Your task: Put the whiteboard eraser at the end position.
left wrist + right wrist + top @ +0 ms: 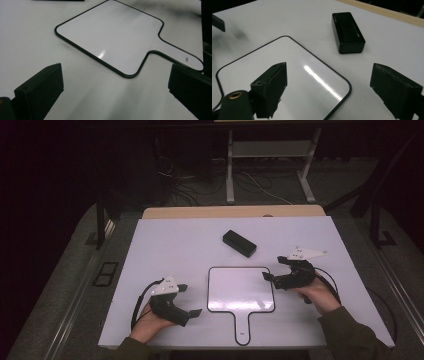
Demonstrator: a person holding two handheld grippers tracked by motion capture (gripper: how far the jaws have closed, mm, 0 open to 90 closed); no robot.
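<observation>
Both hand-held grippers (185, 300) (275, 268) gape empty over a white table (165, 245) in a dark room.

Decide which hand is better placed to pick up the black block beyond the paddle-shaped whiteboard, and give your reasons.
Probably the right. The right tool sits open at the whiteboard's far right corner, aimed toward the black block. The left tool is nearer the table's front edge, left of the board.

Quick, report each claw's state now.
Left claw: open, holding nothing, beside the white black-rimmed paddle-shaped whiteboard.
Right claw: open, holding nothing, over the whiteboard's corner, short of the black rectangular eraser block.
</observation>
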